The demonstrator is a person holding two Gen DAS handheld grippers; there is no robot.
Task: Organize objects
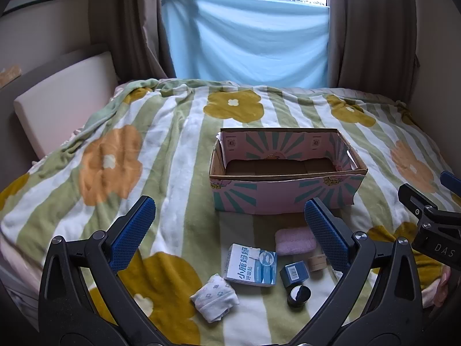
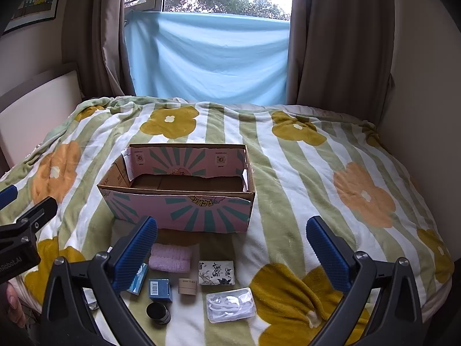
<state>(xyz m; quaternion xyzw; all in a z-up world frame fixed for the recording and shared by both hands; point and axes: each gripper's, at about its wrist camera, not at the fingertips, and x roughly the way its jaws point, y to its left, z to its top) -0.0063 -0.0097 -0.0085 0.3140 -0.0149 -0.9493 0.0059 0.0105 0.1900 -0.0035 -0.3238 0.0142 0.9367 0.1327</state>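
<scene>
An empty pink and teal cardboard box stands open on the bed. In front of it lie small items: a pink folded cloth, a blue-white carton, a patterned sock bundle, a small blue box, a dark jar, a beige tape roll, a tissue pack and a clear plastic case. My left gripper and right gripper hover open above the items, nothing between the fingers.
A striped flower blanket covers the bed. A cream headboard is on the left. A blue sheet and brown curtains hang at the window behind. A hand shows at each view's lower edge.
</scene>
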